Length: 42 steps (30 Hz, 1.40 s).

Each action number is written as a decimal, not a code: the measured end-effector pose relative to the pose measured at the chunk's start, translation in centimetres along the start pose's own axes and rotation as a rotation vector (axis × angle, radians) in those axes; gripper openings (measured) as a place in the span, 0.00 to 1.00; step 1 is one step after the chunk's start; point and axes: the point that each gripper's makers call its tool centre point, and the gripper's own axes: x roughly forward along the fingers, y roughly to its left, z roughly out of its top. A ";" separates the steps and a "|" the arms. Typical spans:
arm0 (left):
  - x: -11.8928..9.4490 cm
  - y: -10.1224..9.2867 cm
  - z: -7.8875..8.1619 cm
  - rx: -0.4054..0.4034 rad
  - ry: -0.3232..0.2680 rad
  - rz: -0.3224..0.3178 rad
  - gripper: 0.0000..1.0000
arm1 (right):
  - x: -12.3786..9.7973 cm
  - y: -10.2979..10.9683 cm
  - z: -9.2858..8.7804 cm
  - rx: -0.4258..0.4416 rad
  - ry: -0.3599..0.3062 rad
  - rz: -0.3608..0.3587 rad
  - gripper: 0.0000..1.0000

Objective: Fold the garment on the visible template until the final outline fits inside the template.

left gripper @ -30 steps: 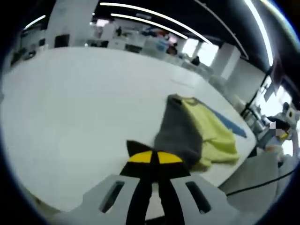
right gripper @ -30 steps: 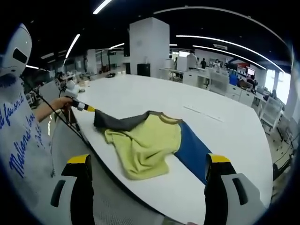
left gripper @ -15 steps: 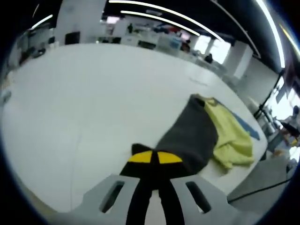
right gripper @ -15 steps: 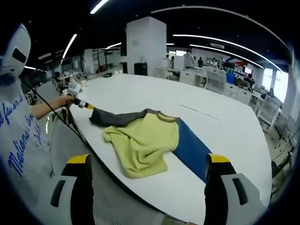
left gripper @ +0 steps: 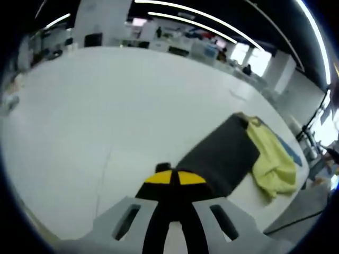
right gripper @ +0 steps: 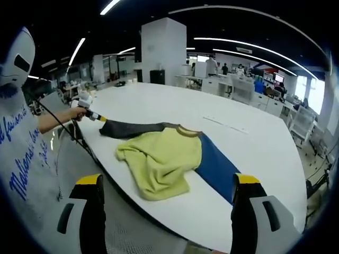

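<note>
Two tools: left tool (left gripper: 175, 179) pinching the garment (right gripper: 159, 159), right tool (right gripper: 168, 188) spread; shirt lettering unreadable.

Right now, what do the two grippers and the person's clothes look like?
The left gripper has black jaws with yellow tips on a pale grey body with slots. The right gripper has black jaws capped yellow on white mounts. The person wears a white shirt with blue lettering.

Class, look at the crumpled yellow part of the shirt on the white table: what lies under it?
A blue panel sticks out from under the yellow part on the white table, and the grey sleeve stretches away towards the left hand-held gripper. Whatever lies beneath the yellow folds is covered.
</note>
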 end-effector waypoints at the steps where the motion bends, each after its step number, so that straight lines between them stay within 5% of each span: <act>1: 0.2 0.3 0.2 0.001 -0.001 0.006 0.00 | 0.0 0.0 0.1 0.002 -0.005 -0.002 1.00; 27: 3.8 5.2 2.4 0.058 0.057 0.109 0.00 | -0.6 -0.7 0.1 0.020 0.013 -0.063 1.00; 42: 5.3 6.3 4.7 0.103 0.051 0.147 0.00 | -0.8 -0.8 0.0 0.034 0.023 -0.098 1.00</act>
